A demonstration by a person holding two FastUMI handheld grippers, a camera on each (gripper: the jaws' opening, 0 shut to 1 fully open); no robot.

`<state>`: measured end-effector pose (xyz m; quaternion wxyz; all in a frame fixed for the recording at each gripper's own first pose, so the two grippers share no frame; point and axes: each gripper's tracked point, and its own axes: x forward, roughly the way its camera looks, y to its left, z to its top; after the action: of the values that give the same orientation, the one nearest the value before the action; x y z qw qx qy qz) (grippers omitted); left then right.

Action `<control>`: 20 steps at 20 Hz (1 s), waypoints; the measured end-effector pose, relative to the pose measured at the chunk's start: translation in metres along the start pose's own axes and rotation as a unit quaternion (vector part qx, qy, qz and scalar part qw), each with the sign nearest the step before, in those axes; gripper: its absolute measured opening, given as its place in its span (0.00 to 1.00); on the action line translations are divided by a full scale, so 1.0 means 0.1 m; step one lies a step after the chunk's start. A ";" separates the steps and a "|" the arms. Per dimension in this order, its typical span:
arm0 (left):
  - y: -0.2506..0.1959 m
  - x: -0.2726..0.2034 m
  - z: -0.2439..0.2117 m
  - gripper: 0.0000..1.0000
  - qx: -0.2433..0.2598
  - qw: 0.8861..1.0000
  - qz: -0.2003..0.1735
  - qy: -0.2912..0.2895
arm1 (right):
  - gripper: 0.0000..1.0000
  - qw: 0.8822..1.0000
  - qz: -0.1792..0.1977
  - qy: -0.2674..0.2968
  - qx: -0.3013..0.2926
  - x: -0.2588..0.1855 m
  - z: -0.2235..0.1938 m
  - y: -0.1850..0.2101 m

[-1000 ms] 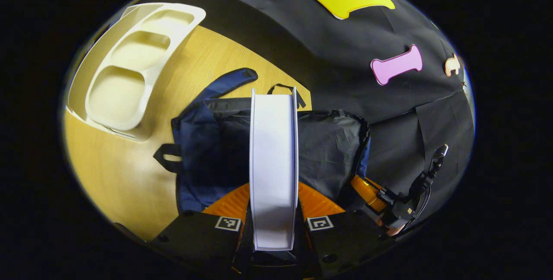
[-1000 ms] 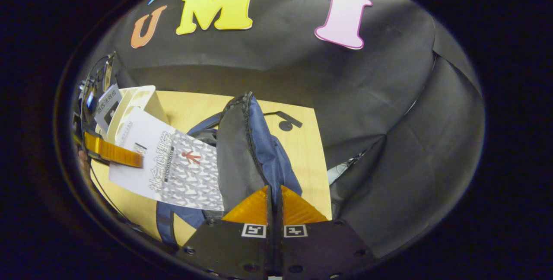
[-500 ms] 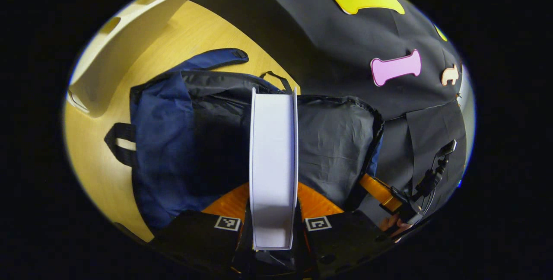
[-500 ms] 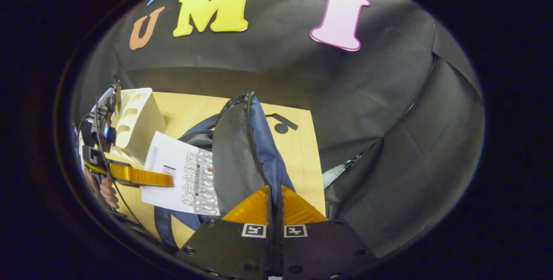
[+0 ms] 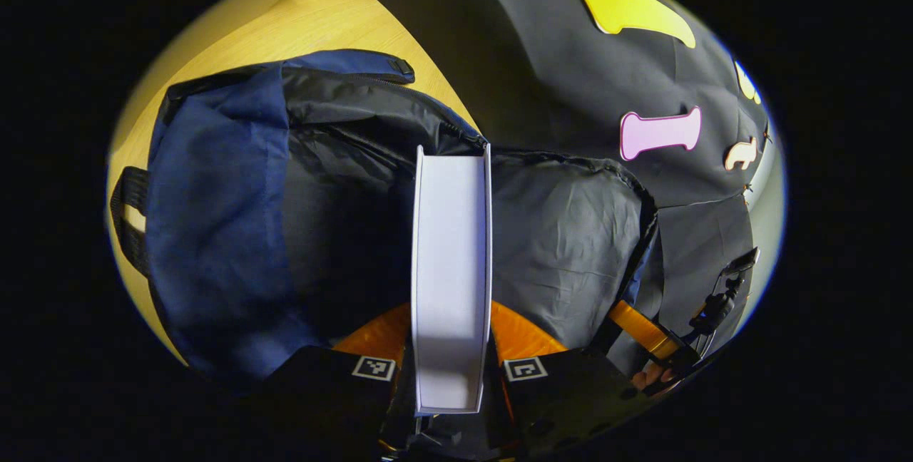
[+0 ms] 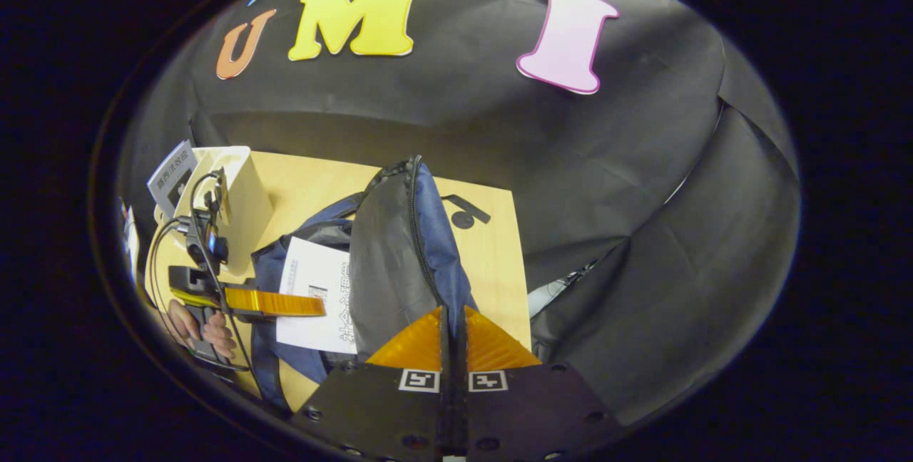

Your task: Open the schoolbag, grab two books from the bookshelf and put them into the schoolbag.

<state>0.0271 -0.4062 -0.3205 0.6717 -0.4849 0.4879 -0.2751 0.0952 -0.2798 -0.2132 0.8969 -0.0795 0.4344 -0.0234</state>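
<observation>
- While the left gripper [image 5: 451, 319] clamps a white book [image 5: 451, 269] edge-on between both fingers, the book's far end reaches into the open mouth of the schoolbag [image 5: 299, 212].
- From the right gripper view, the same book [image 6: 317, 296] sits partly inside the bag's opening, its printed cover facing up, with the left gripper [image 6: 314, 304] pinching its near edge and a hand [image 6: 203, 326] on the handle behind.
- Navy and black, the schoolbag [image 6: 399, 262] lies on the wooden table [image 6: 492, 262]; its upper flap is raised (the zipper line runs along the flap's ridge).
- Right gripper [image 6: 452, 337]: its fingers are closed together with only a hairline seam between them, pinching the flap's fabric at its near edge and holding it up.
- A white bookshelf [image 6: 235, 191] stands at the table's far left corner, with another book [image 6: 171, 177] leaning in it.
- In the left gripper view, the right gripper [image 5: 635, 323] shows at the bag's right edge.
</observation>
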 end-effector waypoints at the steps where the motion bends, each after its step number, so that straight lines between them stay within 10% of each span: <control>1: 0.02 0.01 0.00 0.42 -0.001 1.000 -0.001 0.003 | 0.00 1.000 0.001 0.000 0.003 0.00 0.00 0.00; 5: 0.13 0.05 -0.04 0.50 -0.002 0.999 0.028 0.021 | 0.00 1.000 0.007 0.004 0.010 0.04 -0.02 0.02; 6: 0.15 0.03 -0.05 0.67 -0.003 0.999 0.036 0.023 | 0.00 1.000 0.008 0.004 0.011 0.05 -0.02 0.02; 7: 0.18 0.00 -0.03 0.56 0.002 0.999 0.050 0.021 | 0.00 1.000 0.010 0.005 0.012 0.06 -0.03 0.03; 20: 0.34 -0.78 0.30 0.78 0.175 0.950 0.259 0.007 | 0.00 1.000 0.023 0.004 0.012 0.06 -0.09 0.15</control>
<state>0.0222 -0.3165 -0.3202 0.7906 -0.2151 0.5455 -0.1763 0.0918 -0.2667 -0.2257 0.8965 -0.0589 0.4391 -0.0079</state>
